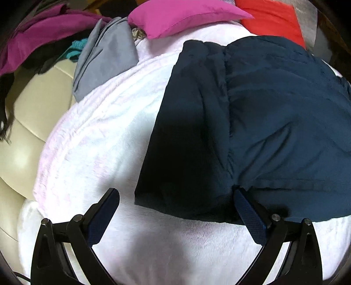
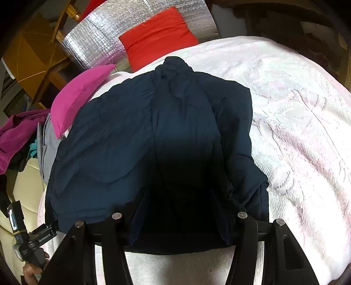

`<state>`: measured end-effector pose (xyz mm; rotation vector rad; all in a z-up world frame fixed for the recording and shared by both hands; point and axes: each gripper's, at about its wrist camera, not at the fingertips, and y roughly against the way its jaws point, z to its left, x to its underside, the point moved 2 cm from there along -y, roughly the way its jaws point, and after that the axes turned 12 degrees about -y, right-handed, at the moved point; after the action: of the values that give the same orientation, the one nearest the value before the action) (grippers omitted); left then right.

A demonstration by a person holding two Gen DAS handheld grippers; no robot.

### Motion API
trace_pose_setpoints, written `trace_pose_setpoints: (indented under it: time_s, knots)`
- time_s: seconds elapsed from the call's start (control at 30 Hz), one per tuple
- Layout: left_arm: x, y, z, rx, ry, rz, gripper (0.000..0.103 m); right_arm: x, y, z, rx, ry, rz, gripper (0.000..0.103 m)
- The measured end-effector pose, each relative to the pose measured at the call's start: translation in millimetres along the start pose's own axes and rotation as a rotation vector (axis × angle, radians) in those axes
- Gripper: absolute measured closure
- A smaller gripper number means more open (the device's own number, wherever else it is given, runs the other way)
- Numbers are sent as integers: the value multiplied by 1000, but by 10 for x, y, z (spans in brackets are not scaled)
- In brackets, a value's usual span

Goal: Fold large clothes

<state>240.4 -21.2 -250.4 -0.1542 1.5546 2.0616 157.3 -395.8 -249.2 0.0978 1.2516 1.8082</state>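
A navy padded jacket (image 1: 263, 122) lies on a white fleece blanket (image 1: 98, 136). Its sleeves are folded inward over the body. My left gripper (image 1: 176, 193) is open at the jacket's near left hem corner; its right finger (image 1: 248, 210) touches the hem, its left finger (image 1: 105, 210) is over bare blanket. In the right wrist view the jacket (image 2: 122, 140) fills the middle, collar at the far end. My right gripper (image 2: 178, 197) is open, its fingers spread over the near hem in dark shadow. Whether they touch the cloth is unclear.
A pink cushion (image 1: 179, 15) and a red cushion (image 1: 272, 17) lie at the blanket's far end. Grey cloth (image 1: 105, 59) and magenta clothes (image 1: 43, 37) are piled at the far left. A cream leather seat (image 1: 28, 122) is on the left. Bare blanket (image 2: 296, 131) extends to the right.
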Motion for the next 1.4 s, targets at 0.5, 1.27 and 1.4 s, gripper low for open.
trace_pose_setpoints:
  time_s: [0.5,1.27,1.4]
  knots:
    - [-154,-13,-275,133,-26,-62,0,370,18,429,17,105,28,42]
    - [31,-176,353,162,79,-116,0,146,245,-332,-184,-126,17,38]
    - [55,-71,376,110,69,-152,0,108,396,-275,-209,-128,-14,38]
